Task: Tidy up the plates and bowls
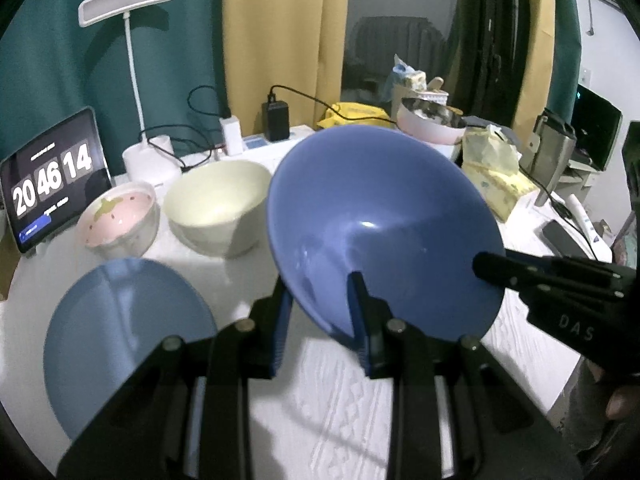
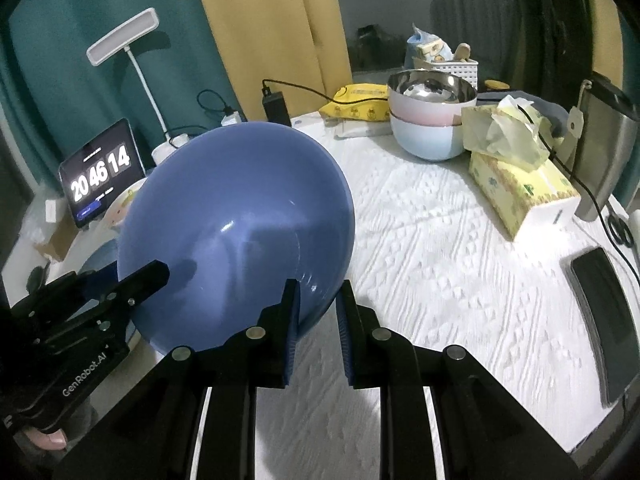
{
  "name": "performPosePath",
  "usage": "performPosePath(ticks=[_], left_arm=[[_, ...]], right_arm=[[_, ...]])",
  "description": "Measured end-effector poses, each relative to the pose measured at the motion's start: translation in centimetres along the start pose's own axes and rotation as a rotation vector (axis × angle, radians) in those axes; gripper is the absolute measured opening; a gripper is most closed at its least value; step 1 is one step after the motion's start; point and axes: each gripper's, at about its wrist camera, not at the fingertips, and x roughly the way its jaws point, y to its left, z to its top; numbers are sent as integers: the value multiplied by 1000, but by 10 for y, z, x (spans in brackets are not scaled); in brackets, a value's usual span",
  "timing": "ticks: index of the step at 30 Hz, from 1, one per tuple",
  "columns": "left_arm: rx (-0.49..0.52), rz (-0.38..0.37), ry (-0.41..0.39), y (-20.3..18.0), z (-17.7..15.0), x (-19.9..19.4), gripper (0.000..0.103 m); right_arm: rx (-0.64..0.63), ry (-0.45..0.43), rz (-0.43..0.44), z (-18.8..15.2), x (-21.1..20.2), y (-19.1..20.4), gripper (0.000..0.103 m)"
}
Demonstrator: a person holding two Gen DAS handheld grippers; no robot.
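A large blue bowl (image 1: 380,216) hangs tilted above the white tablecloth, gripped at its rim from two sides. My left gripper (image 1: 318,282) is shut on the near rim, and my right gripper (image 1: 486,266) clamps the rim at the right. In the right wrist view the right gripper (image 2: 318,286) pinches the blue bowl (image 2: 240,224) at its lower edge, and the left gripper (image 2: 158,274) bites it from the left. A blue plate (image 1: 128,340) lies flat at the lower left. Behind it stand a cream bowl (image 1: 218,208) and a pink strawberry bowl (image 1: 118,220).
A tablet clock (image 1: 52,184) and a white desk lamp (image 1: 148,160) stand at the back left. Stacked steel-lined bowls (image 2: 432,120), a tissue box (image 2: 516,188) and a phone (image 2: 604,312) sit to the right. Cables and a charger (image 1: 276,120) run along the back edge.
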Motion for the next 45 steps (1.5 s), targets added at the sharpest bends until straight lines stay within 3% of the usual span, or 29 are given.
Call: performPosePath(ticks=[15, 30, 38, 45], left_arm=[[-9, -13, 70, 7, -27, -4, 30], [-17, -41, 116, 12, -27, -17, 33], [-4, -40, 89, 14, -23, -28, 42], [-28, -3, 47, 34, -14, -38, 43]], right_arm=[[13, 40, 7, -19, -7, 10, 20], [31, 96, 10, -17, -18, 18, 23], [43, 87, -22, -14, -21, 15, 45], [52, 46, -59, -2, -28, 9, 47]])
